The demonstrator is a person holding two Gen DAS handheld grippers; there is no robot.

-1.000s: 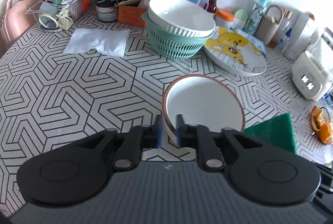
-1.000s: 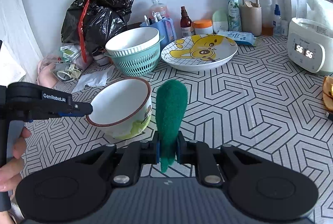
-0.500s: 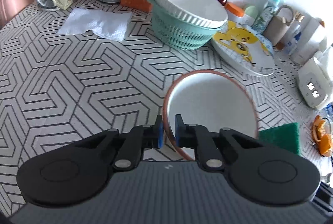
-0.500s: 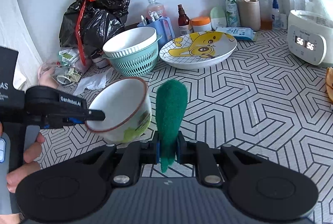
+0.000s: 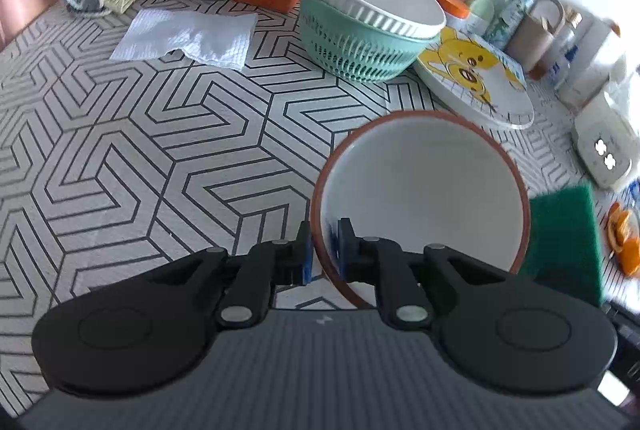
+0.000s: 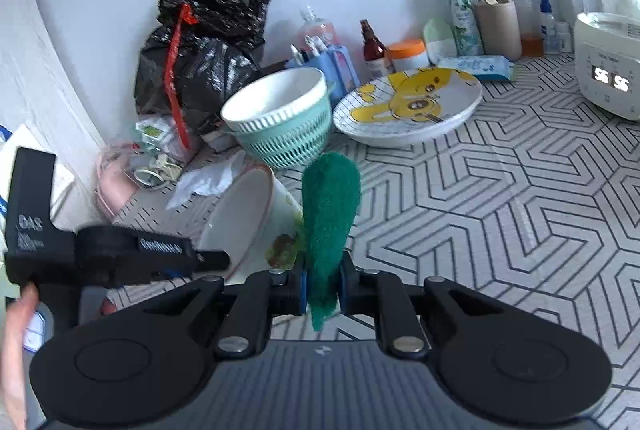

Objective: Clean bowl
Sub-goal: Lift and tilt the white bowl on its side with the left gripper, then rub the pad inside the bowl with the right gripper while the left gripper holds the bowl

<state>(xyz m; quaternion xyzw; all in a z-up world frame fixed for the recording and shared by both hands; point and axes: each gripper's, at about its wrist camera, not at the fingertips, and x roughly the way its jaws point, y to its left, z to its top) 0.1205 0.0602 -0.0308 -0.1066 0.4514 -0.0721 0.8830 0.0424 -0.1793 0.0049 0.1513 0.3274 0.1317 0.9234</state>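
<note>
Over the last second the bowl point(image 5: 420, 190) has been lifted off the bench point(image 5: 120, 158) and tipped. A second ago it sat nearly level; now, in the right wrist view, it leans steeply at lower left of centre with its mouth turned up and to the left, its decorated outer wall just beside the scouring pad point(image 6: 330, 206). The left claw point(image 5: 323, 250) is pinching the bowl's brown rim, one finger inside and one outside, at lower centre of the left wrist view. The right claw point(image 6: 323, 286) is pressed onto the lower end of the green pad, which stands upright at the frame's centre.

My reading: the bowl is now raised and angled so the pad can reach it, with the pad close to the outer wall but not clearly rubbing. Whether the inside has been scrubbed cannot be told; it looks plain white.

Counted left to right: one black rubbish bag point(image 6: 200, 42), one white tissue point(image 5: 184, 38), one white ribbed bowl in one teal basket point(image 6: 288, 146), one held bowl, one pad, one cartoon plate point(image 6: 408, 106), one spray bottle point(image 6: 460, 14), one white appliance point(image 6: 608, 78).
</note>
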